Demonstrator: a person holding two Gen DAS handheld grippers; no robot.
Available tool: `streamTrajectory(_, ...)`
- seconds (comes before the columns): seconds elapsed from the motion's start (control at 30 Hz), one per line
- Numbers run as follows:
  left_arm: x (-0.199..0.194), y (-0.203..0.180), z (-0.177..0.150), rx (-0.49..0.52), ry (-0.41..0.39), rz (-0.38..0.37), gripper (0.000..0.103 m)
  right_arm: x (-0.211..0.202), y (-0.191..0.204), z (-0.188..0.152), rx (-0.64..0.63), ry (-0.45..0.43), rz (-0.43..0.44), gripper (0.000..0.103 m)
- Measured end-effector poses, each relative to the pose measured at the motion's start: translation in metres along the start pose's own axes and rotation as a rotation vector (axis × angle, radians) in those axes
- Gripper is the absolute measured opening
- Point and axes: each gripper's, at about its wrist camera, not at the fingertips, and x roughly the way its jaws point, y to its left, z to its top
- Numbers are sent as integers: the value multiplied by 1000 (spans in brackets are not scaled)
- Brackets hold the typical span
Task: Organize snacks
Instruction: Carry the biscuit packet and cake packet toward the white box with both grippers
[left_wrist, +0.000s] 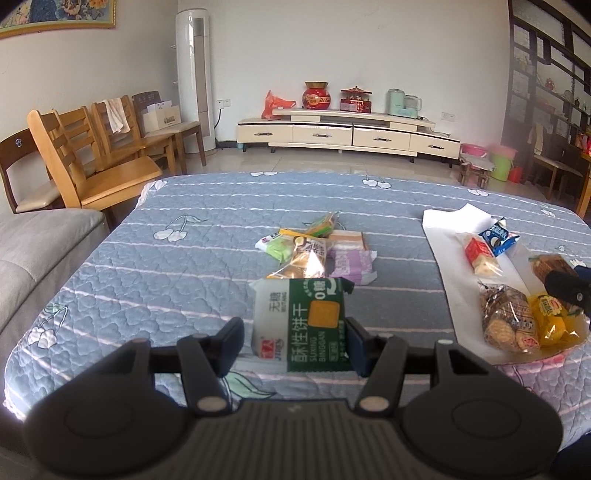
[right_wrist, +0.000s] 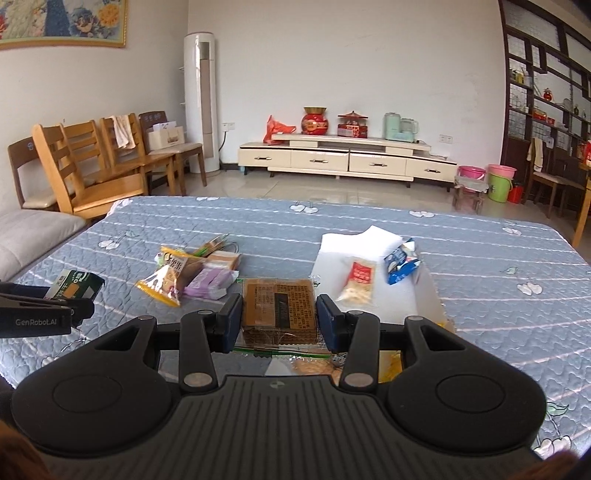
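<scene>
**Both grippers loaded, each with one biscuit packet, above the quilted table**

Table (left_wrist: 147, 258): covered by a blue-grey quilted cloth with white stripes and cherry prints. It fills the lower half of both views.

White paper sheet (left_wrist: 443, 258): lies on the right part of the cloth. On it, far end to near end: a blue packet (left_wrist: 496, 238), a red-and-white packet (left_wrist: 480, 254), a clear bag of round biscuits (left_wrist: 508, 321) and a yellow packet (left_wrist: 554, 317), the last two touching.

Loose pile (left_wrist: 314, 251): mid-table, left of the sheet, well apart from it. Overlapping packets in green, gold, tan and purple.

Left gripper (left_wrist: 295, 339): jaws clamped on the green-and-white biscuit packet (left_wrist: 301, 325), one pad on each side edge. Packet held upright, clear of the cloth, nearer the camera than the pile.

Right gripper (right_wrist: 279, 321): jaws clamped on the brown biscuit packet (right_wrist: 279, 308), pads against both side edges, printed face toward the camera. It is held above the near end of the sheet; whether it touches anything below cannot be told.

In the right wrist view the left gripper shows at the left edge, well apart from the right one.
</scene>
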Motion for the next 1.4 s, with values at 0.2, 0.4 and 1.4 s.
streamTrajectory(0.2,-2,-5,1,5,-2,-11,58,-4,-5,0,13,-16,-25,53)
streamTrajectory(0.4,-3,-8,1,0,3,-30,58,-7,-8,0,27,-25,-44,53)
streamTrajectory(1.4,-5,-68,16,83,-10,-145,58,-9,-14,1,97,-47,-107,53)
